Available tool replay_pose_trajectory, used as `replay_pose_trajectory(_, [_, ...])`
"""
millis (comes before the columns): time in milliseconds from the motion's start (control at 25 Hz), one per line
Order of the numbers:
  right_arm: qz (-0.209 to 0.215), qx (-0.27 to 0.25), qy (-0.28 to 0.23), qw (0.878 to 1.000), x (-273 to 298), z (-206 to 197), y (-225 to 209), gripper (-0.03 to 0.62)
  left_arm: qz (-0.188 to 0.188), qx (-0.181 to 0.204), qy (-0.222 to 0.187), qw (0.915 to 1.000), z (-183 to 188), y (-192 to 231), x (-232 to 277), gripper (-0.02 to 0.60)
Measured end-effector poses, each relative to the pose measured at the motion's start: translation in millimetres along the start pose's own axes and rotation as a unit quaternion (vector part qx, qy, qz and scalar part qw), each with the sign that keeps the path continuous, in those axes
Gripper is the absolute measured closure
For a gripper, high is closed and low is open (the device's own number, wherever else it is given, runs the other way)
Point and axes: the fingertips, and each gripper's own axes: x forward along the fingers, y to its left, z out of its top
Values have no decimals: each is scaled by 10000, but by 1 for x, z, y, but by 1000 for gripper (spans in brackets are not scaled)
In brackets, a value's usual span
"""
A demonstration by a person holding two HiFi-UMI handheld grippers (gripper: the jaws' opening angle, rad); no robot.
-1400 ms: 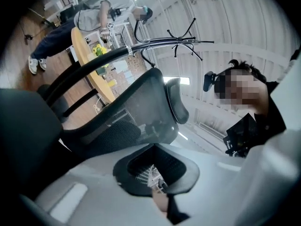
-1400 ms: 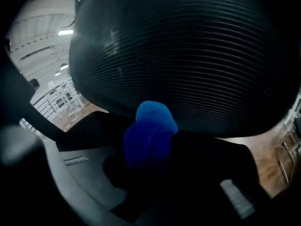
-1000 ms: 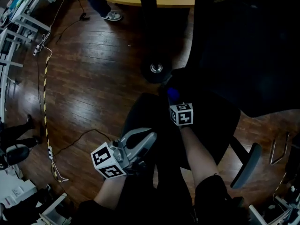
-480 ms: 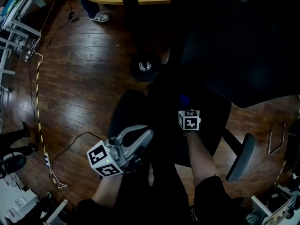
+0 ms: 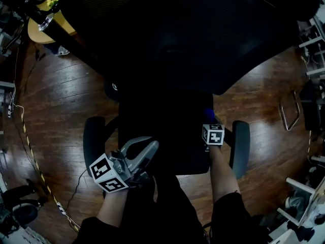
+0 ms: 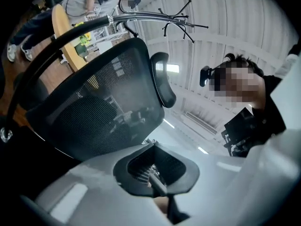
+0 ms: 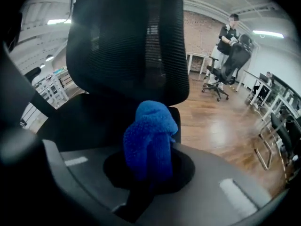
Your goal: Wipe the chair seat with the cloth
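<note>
A black office chair stands in front of me, its seat [image 5: 162, 136] low in the head view and its mesh backrest [image 5: 193, 39] above. My right gripper [image 5: 209, 123] is at the seat's right edge, next to the right armrest [image 5: 240, 141], shut on a bunched blue cloth [image 5: 207, 115]. In the right gripper view the blue cloth [image 7: 150, 142] sticks up between the jaws, facing the backrest [image 7: 122, 41] over the seat [image 7: 89, 121]. My left gripper [image 5: 147, 147] hovers at the seat's front left corner, jaws together and empty, and in the left gripper view it tilts up at the backrest [image 6: 94, 112].
The left armrest [image 5: 94, 136] flanks the seat. A round wooden table [image 5: 43, 27] stands at the far left. Cables and a striped tape [image 5: 30, 151] lie on the wooden floor. Far off, a person [image 7: 228, 29] stands by another chair. A metal frame [image 5: 289, 111] is at the right.
The chair now faces me squarely instead of standing at the right. My right gripper with the cloth has shifted across the seat to its right edge. The left gripper has barely moved.
</note>
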Motion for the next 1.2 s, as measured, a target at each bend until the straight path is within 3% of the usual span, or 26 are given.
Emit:
replay_pose_trajectory(240, [-174,55,-148,9997,-2,-4,-10,560,-15,36,141,9999,-7,-4,10,592])
replay_pose_trajectory(440, [-20,262,12,9997,0,3,-20,560,240,78,-176,9995,5,-1,-7,592])
replay_pose_trajectory(520, [-3,171,-74,9998,1,10,-5,559,341,104,-310,9989,11,-1,-21,592])
replay_pose_trajectory(600, [287,-101,-273,9992,6,20,38,560,464,119,-436,9979,17,2,-40,592])
replay_pose_trajectory(760, [1284,-540,-273,9899,19,28,169,560,772,99,-764,9940,30,2,-81,592])
replay_pose_trajectory(1000, [2797,-933,-291,9551,16,51,353,559,1119,250,-1081,9875,45,1,-117,592])
replay_pose_trajectory(1080, [3026,-1089,-132,9468,13,46,396,560,1223,239,-1225,9846,51,0,-134,592])
replay_pose_trajectory(1200, [2841,-1302,-153,9498,13,32,412,559,1340,208,-1419,9806,61,-6,-153,592])
